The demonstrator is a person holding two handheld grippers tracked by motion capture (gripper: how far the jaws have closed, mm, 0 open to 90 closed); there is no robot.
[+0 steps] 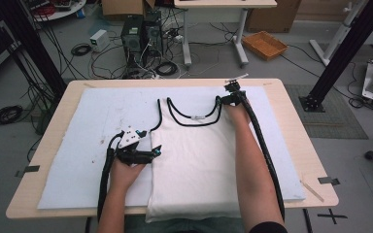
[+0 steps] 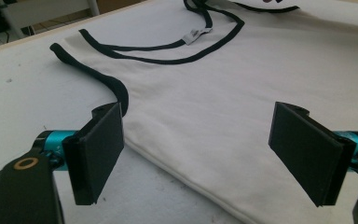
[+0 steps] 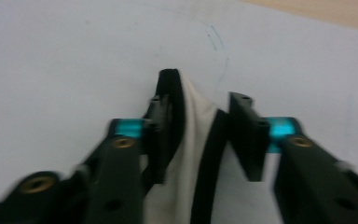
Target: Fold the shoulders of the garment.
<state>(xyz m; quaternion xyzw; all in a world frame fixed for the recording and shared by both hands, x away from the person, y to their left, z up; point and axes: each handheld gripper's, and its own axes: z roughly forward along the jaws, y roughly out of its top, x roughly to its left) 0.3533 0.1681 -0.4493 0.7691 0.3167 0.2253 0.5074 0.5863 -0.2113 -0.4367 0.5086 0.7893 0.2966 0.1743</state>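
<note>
- Nearest you, your left gripper (image 1: 156, 151) lies low on the white pad (image 1: 77, 160) at the left side edge of the white tank top (image 1: 199, 160), its jaws pointing across the garment.
- In the left gripper view the left gripper (image 2: 200, 158) has its jaws spread wide and holds nothing; the folded side edge of the tank top (image 2: 223, 116) runs between the fingers, with one finger over the bare pad and the other over the cloth.
- Just beyond the finger on the pad side, the black-trimmed armhole edge (image 2: 107, 81) curls away from the jaws; the neckline and its small label (image 2: 193, 35) lie farther off.
- Farther out, your right gripper (image 1: 229, 95) reaches to the top right shoulder strap (image 1: 218, 104), at the far end of the garment.
- In the right gripper view the right gripper (image 3: 200, 135) has its jaws partly closed around the strap (image 3: 191, 126), white cloth with black binding bunched between the fingers. One finger touches the binding; whether the grip is firm, I cannot tell.
- I judge this the gripping step ahead of a fold: one corner taken, the other not yet.
- Next you likely need to close the left jaws on the side edge, catching both layers, then lift both hands together so the cloth stays flat.
</note>
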